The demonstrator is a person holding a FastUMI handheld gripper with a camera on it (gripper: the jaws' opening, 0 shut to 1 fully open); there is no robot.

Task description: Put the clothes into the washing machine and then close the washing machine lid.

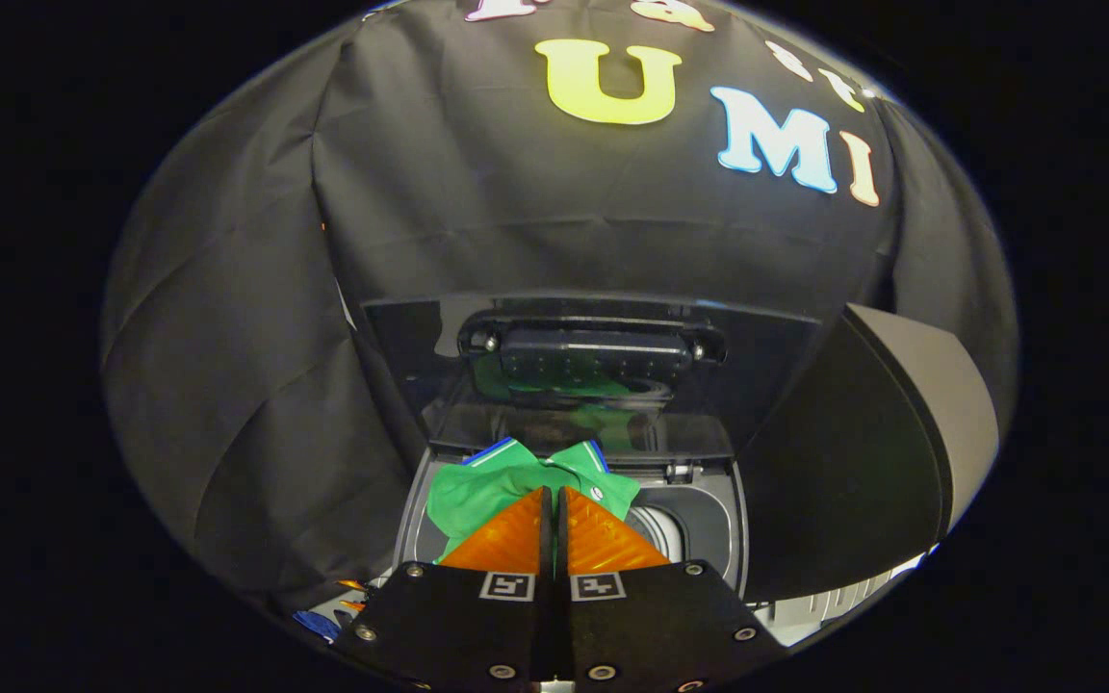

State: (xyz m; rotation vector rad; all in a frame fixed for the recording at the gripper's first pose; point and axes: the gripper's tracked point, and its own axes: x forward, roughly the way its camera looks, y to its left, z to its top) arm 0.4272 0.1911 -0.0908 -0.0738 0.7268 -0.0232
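We see our gripper (554, 493) over the open top of the washing machine (709, 525), fingers pressed together on a fold of the green garment (477, 491), which hangs at the drum opening. The raised lid (593, 385) stands upright just beyond, mirroring the green cloth.

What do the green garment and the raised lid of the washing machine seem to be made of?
Green garment: soft woven or knit cloth, matte; it folds and creases where the closed fingers pinch it above the drum opening. Raised lid: probably dark tinted plastic or glass, glossy; it mirrors the green cloth.
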